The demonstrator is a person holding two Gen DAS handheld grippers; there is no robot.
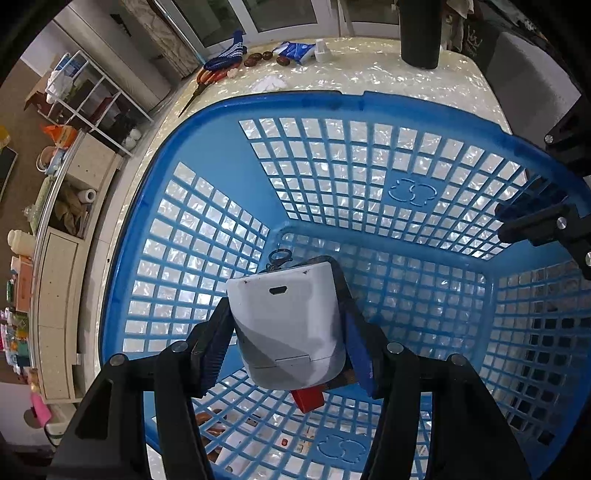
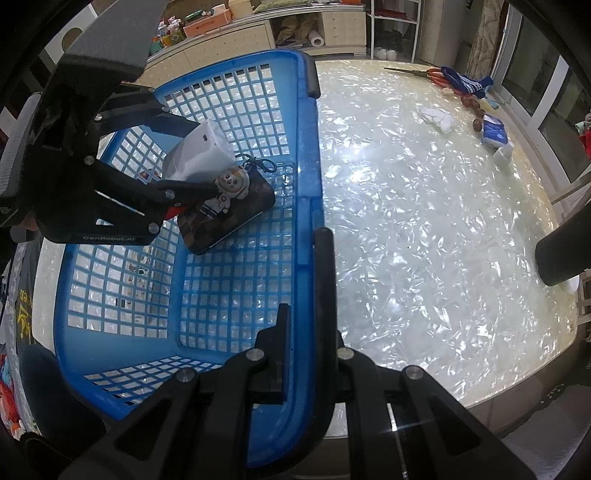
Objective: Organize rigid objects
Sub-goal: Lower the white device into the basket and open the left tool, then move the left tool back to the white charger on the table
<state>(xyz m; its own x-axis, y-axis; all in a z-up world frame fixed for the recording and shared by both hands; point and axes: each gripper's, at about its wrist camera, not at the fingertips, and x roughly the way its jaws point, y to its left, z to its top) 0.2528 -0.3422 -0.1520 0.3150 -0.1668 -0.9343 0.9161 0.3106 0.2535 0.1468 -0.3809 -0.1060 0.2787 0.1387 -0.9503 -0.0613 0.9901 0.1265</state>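
— Blue lattice plastic all round: basket (image 1: 236,107) with rounded rim, square holes, pearly tabletop (image 2: 424,221) showing through. Left gripper (image 1: 286,354)?

— Pointing steeply down into the basket, jaws about half spread and pressed on a white-grey smooth box (image 1: 286,321) with rounded corners and a small slot on its end face. Held above the floor, near the left wall.

— Anything against it?

— Dark checkered phone case (image 2: 229,218) tucked behind the box, astronaut charm (image 2: 225,192) and key ring on it; something red (image 1: 308,398) just beneath. Hard to say whether the case rests on the floor or hangs.

— Right gripper (image 2: 304,306)?

— Also aimed steeply down, jaws fully closed astride the basket's near rim, one finger inside, one outside, clamped on the wall.

— Room to move?

— Most of the basket floor bare to the right of the box. Beyond the rim, wide open tabletop; scissors (image 2: 424,74), blue sock (image 2: 469,83), small oddments along the far edge, black cylinder (image 1: 421,33) well apart.
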